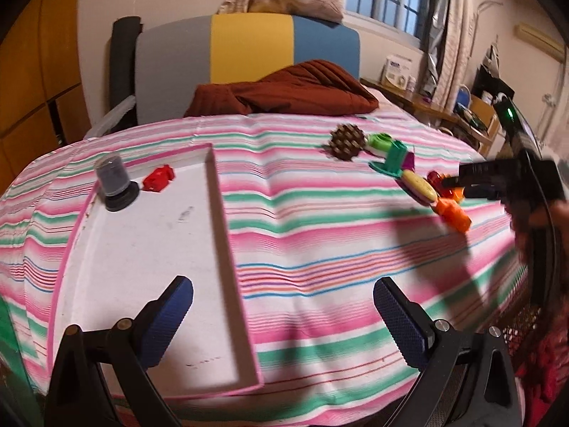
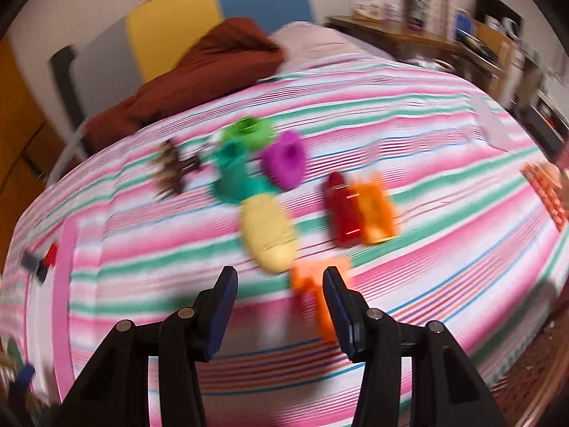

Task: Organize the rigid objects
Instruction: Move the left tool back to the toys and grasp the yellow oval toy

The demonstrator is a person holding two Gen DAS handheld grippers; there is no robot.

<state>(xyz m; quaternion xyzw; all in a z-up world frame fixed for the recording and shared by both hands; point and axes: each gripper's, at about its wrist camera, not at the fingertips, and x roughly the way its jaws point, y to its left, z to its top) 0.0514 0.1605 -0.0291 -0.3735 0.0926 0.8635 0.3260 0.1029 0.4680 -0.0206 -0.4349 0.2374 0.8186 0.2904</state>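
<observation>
Plainly, the main risk was a clumsy pick: the right claw (image 2: 281, 306) stood partly open and empty over a tight cluster of toys on the striped bed (image 1: 320, 249), its right pad overlapping the orange block (image 2: 313, 284) in a blurred view. Closing there could nudge the yellow piece (image 2: 268, 235) or the red piece (image 2: 341, 210) aside. The left claw (image 1: 284, 316) gaped wide, empty, above the white tray (image 1: 227, 284), which held a dark jar (image 1: 115, 185) and a red toy (image 1: 158, 178). No writing was legible.
</observation>
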